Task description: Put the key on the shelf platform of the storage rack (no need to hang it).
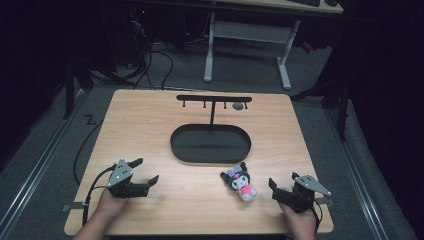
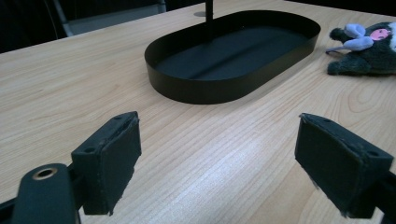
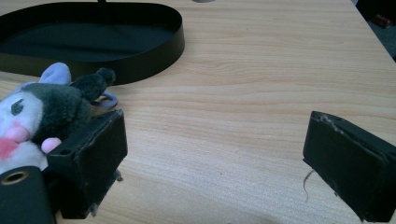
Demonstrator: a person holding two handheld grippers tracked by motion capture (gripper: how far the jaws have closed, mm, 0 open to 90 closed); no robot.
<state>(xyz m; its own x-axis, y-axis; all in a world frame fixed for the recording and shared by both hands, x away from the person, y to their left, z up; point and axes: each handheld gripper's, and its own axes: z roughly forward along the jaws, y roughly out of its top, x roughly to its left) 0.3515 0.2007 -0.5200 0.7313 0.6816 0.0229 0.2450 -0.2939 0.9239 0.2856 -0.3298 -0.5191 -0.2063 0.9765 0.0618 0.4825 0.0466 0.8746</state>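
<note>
Left claw (image 1: 145, 170) and right claw (image 1: 281, 186) spread wide

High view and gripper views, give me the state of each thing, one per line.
Left gripper: open, holding nothing, over the table.
Right gripper: open, holding nothing, beside the plush toy.
Plush toy: lying on the table, outside the tray.
Tray: empty, upright.
Rack: standing in the tray, hooks bare.

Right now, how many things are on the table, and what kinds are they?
Plush toys: 1, the black-and-white plush toy
Stands: 1, the black stand with an oval tray
Grippers: 2, the left gripper and the right gripper, each held in a hand, jaws apart
Total: 4
</note>
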